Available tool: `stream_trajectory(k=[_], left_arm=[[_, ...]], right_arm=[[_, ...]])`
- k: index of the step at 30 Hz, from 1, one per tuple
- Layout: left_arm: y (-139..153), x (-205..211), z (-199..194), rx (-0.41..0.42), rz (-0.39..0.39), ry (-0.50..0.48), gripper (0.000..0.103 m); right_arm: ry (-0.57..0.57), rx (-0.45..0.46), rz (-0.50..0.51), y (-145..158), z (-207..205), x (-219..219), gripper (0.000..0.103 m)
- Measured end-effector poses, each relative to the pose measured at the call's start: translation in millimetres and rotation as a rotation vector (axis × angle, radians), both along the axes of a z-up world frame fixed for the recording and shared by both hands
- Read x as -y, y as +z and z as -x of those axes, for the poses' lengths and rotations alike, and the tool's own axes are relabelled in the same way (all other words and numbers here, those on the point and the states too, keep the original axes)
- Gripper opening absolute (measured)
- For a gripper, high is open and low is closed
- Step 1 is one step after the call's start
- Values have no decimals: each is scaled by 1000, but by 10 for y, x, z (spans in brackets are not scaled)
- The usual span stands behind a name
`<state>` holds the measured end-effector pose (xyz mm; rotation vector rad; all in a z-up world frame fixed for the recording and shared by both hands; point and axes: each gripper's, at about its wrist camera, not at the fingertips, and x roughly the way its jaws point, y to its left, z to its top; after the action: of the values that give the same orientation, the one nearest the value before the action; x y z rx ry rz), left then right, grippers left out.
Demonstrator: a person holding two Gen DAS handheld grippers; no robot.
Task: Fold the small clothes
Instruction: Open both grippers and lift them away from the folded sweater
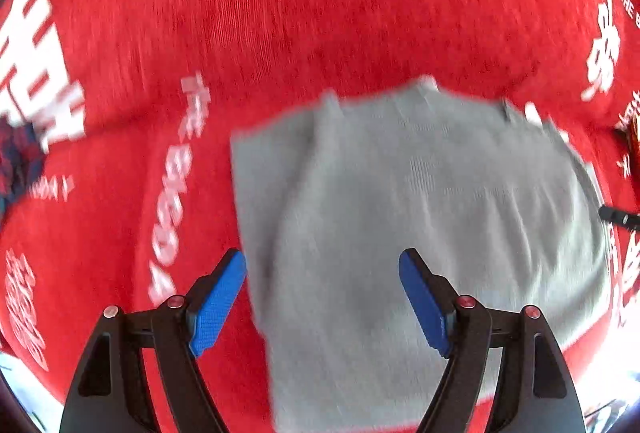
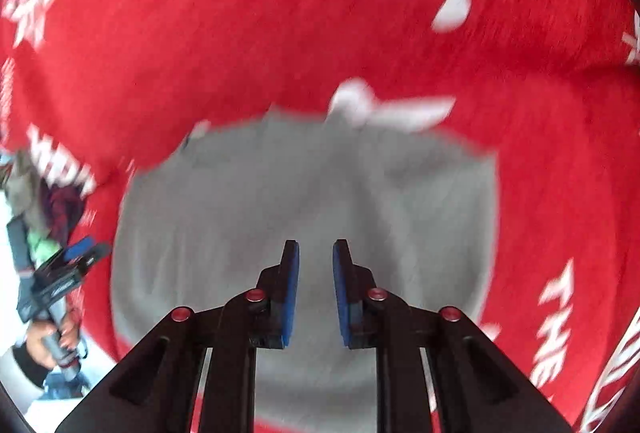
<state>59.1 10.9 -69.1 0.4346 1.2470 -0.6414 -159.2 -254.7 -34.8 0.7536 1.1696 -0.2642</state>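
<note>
A small grey garment [image 1: 420, 209] lies flat on a red cloth with white lettering [image 1: 280, 13]. My left gripper [image 1: 322, 261] is open and empty, hovering over the garment's left edge. In the right wrist view the same grey garment [image 2: 280, 193] fills the middle. My right gripper [image 2: 316, 253] hovers over it with a narrow gap between the blue pads and nothing between them. The left gripper [image 2: 86, 249] shows at the left edge of the right wrist view, held by a hand. Both views are motion-blurred.
The red cloth [image 2: 200, 33] covers the whole surface. A dark plaid piece of clothing [image 1: 18, 157] lies at the far left. More clothes [image 2: 44, 209] sit in a pile at the left of the right wrist view.
</note>
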Motion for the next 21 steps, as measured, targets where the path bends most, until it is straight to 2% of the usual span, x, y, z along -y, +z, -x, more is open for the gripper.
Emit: stream_trajectory(k=[3,5,8,10,12,14,15,16,20,21], left_arm=[[-269,-163,194,-23,-78,38,80],[-363,-306,267,-19,-111,55,81],[-394,-585,226,-22,-99,91,82],[-358,-736,204,-23,-115,110,82],[-307,-840,193,-29,-119,127,82],[-255,-884,216,-22,-125,132,82],[-226,-889,225,-18,-122,137,82],[-202,-882,241,-19,-117,141,82],[-300,-925,257,-36,-128,166,82],[-342,-927,243,-31,-136,165,82]], right_arm=[[26,-71,-9,-270,159,-248,19],[31,-41,25,-296,298,-310,17],[35,-74,80,-250,428,-267,15],[-17,-124,82,-248,601,-167,19],[-133,-115,12,-196,882,-9,19],[-236,-102,-56,-167,1102,55,28],[-308,-96,-102,-169,1235,85,51],[-370,-75,-147,-183,1337,108,66],[-565,-19,-335,-472,1475,78,63],[-597,-29,-352,-548,1459,69,50]])
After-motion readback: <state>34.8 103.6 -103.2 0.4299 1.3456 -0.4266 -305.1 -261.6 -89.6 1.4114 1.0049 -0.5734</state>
